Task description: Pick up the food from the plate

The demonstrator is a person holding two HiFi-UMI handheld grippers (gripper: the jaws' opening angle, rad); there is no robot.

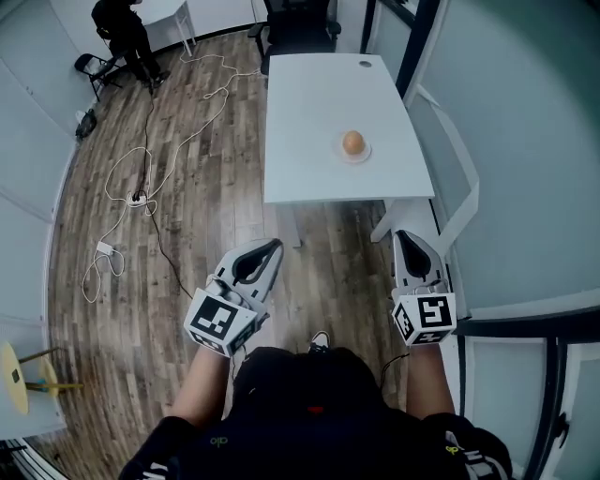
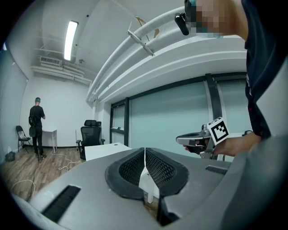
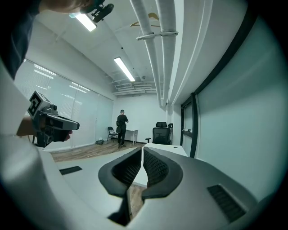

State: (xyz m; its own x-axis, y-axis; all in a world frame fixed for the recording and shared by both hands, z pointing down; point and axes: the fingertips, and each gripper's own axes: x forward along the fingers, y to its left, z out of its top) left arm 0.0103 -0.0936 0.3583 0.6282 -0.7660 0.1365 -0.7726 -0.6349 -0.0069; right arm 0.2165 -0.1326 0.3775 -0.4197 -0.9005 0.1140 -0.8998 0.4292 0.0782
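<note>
A round brown piece of food (image 1: 353, 142) lies on a small white plate (image 1: 365, 156) toward the right side of a white table (image 1: 309, 103). Both grippers hang well short of the table's near edge, over the wooden floor. My left gripper (image 1: 273, 247) is shut and empty; its own view shows the jaws (image 2: 145, 155) pressed together. My right gripper (image 1: 405, 235) is likewise shut with nothing in it (image 3: 142, 152). Each gripper shows in the other's view: the right gripper (image 2: 194, 139) and the left gripper (image 3: 53, 123). Neither gripper view shows the food.
A black office chair (image 1: 298, 23) stands at the table's far end. Cables (image 1: 141, 173) and a power strip (image 1: 104, 248) trail over the floor at the left. A person (image 1: 127, 33) stands at the back left. A glass wall runs along the right.
</note>
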